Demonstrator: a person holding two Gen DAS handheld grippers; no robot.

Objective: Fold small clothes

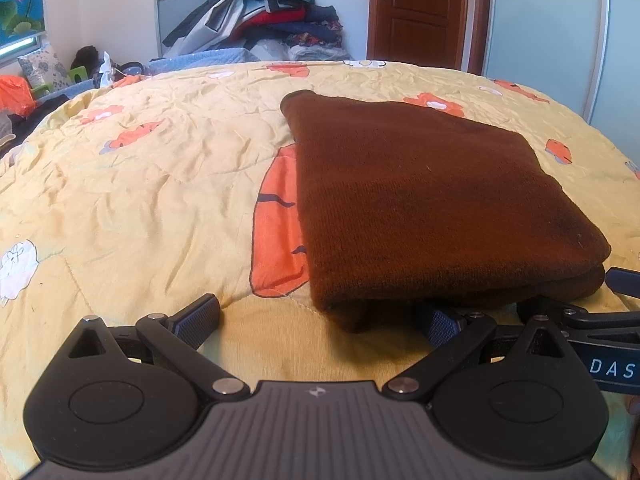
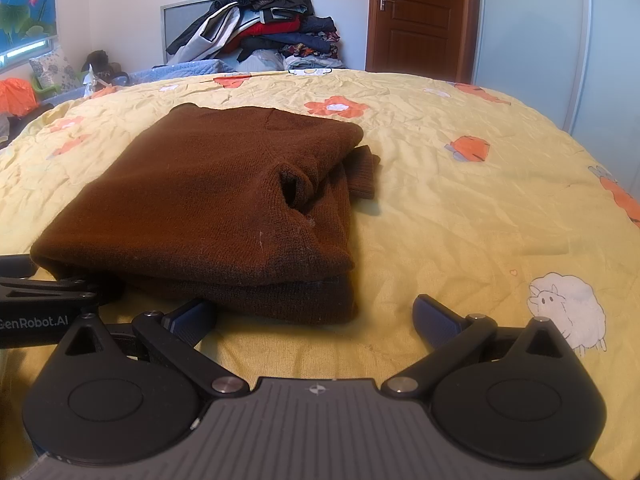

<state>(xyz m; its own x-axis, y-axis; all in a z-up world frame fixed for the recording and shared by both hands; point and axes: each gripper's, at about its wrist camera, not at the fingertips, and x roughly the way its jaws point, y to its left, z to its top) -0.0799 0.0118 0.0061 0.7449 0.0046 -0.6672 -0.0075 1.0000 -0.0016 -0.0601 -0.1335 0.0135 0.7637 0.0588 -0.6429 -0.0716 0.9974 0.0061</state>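
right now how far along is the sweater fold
Mostly done: the brown sweater lies in a compact stacked rectangle on the yellow quilt. In hand: nothing; the left tool and right tool are both open at its near edge. Left: a ribbed cuff pokes out.

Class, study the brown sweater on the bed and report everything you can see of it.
The brown sweater is a dark knit, folded into a thick, roughly rectangular stack of layers. It lies flat on the yellow flowered quilt. In the right wrist view a ribbed cuff pokes out at its far right side and a fold gapes open on top. Both open grippers sit at its near edge; neither grips it.
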